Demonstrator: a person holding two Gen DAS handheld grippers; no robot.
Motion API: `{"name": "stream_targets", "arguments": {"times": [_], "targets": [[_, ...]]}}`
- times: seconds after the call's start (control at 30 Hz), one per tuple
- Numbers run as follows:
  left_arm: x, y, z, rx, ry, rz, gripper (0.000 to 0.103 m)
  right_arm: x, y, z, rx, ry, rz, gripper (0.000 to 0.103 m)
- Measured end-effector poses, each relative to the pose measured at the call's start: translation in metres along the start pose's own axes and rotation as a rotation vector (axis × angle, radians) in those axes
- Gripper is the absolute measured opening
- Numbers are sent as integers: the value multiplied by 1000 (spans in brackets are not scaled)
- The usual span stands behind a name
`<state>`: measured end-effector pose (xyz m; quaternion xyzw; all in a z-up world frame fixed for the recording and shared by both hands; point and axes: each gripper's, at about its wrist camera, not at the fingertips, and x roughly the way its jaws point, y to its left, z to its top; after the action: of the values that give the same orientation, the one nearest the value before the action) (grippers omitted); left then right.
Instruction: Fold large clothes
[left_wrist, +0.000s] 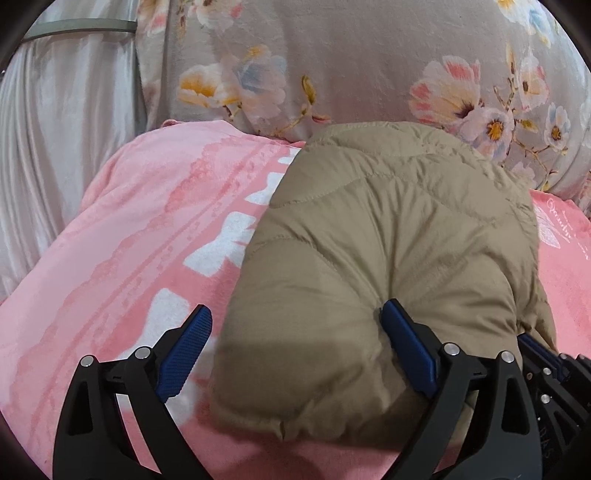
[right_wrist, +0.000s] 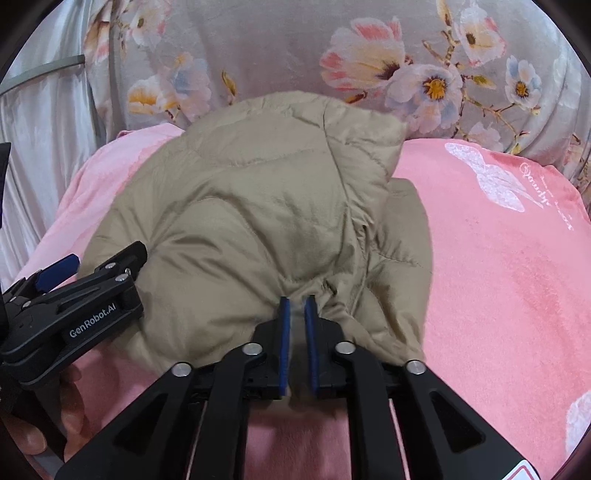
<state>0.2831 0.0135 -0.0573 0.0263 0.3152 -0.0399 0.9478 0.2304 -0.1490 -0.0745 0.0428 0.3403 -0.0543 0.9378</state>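
My right gripper, jaws slightly apart, touches the jacket edge ahead; my left gripper stands wide open.

Your left gripper stands wide open, its two blue pads far apart and angled downward. The pad on the left hangs free, while the pad on the right presses its tip into what lies beneath.

Your right gripper sits close beside it on the right, also tilted downward. Its blue fingers run nearly parallel with only a narrow gap between them, their tips against what lies ahead.

In the right wrist view, your left gripper appears at the left edge, seen from the side, with your hand wrapped beneath its black body.
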Motion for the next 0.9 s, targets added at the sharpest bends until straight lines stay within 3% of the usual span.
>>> {"name": "stream_targets", "arguments": {"times": [0.07,0.13,0.37,0.47,0.9], "targets": [[-21,-3,-7,8,-3,-3,97,-23,-3,-9,-22,-41,-42,74],[-42,-7,-22,8,-6,-21,98,-45,-7,-23,-43,-69,-34,84],[-80,-19,-78,-23,98,-31,98,-79,-26,-78,-23,3,-57,86],[-95,-21,-89,-31,84,-19,98,-88,-32,-88,24,12,-44,86],[-102,-32,-92,20,50,62,98,-92,-36,-96,43,-1,-85,86]]}}
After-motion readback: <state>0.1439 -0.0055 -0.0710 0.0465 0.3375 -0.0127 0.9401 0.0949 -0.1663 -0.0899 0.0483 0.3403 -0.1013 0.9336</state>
